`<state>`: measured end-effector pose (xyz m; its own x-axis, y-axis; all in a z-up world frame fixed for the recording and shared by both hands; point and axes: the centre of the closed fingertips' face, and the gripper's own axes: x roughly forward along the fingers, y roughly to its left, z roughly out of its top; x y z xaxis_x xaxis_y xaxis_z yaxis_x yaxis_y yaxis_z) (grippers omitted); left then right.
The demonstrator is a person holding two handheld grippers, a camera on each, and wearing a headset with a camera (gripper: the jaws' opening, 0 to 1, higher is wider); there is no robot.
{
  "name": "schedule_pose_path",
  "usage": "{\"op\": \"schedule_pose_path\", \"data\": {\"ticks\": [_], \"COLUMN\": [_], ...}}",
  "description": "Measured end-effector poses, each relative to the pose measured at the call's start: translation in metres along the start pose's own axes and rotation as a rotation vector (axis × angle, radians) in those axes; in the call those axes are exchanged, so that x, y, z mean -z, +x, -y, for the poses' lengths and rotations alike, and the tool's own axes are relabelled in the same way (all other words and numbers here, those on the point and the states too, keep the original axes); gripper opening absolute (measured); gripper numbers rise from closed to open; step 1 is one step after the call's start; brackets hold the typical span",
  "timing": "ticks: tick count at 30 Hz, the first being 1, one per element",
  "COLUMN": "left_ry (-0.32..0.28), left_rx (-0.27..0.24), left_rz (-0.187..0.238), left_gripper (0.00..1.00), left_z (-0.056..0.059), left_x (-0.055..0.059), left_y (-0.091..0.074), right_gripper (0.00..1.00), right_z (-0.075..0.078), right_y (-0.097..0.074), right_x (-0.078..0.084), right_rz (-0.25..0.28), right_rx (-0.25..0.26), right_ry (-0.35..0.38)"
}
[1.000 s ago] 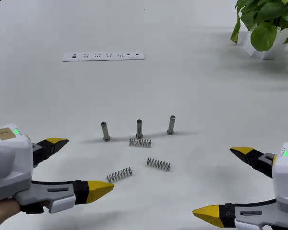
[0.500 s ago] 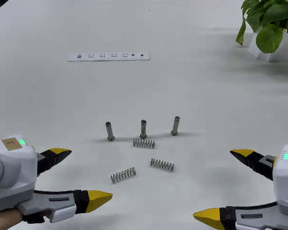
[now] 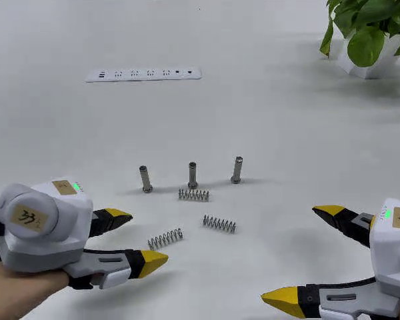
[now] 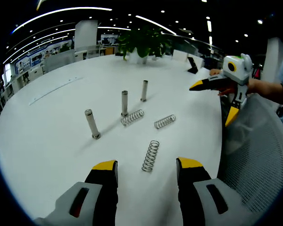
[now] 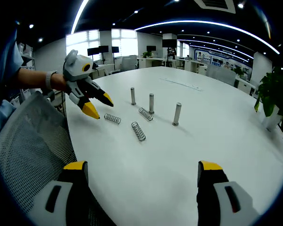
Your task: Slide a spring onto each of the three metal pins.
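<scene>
Left gripper hovers with jaws spread and empty, just short of the nearest spring, which lies loose on the table in front-left of the middle pin; right gripper, likewise spread, sits well to that pin's right. Pinched off-centre, the thin spring may roll or squirt away, or a jaw could topple that pin. Power strip and plant lie far behind the pin, so nothing blocks the reach

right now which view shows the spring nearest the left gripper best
The left gripper view: the spring lies close and large, just ahead of the open jaws, coils distinct. The head view shows it small and slanted; the right gripper view, far off and tiny.
</scene>
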<state>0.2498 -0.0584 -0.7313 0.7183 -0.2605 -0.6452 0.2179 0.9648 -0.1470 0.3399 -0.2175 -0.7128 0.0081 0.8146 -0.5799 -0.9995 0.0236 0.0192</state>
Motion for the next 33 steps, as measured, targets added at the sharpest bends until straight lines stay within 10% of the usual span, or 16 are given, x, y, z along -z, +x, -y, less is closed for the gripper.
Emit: {"op": "schedule_pose_path", "data": {"ticks": [24,33], "left_ry": [0.312,0.302], "left_rx": [0.003,0.002], "left_rz": [-0.244,-0.262], "left_gripper": [0.22,0.17], "left_z": [0.001,0.002], "left_x": [0.014,0.013], "left_y": [0.017,0.019], "right_gripper": [0.98,0.98], "right_z": [0.001,0.003], "right_y": [-0.003,-0.004], "right_x": [0.003,0.005], "right_rz": [0.003,0.004], "right_rx": [0.010,0.010], "right_ry": [0.022,0.022]}}
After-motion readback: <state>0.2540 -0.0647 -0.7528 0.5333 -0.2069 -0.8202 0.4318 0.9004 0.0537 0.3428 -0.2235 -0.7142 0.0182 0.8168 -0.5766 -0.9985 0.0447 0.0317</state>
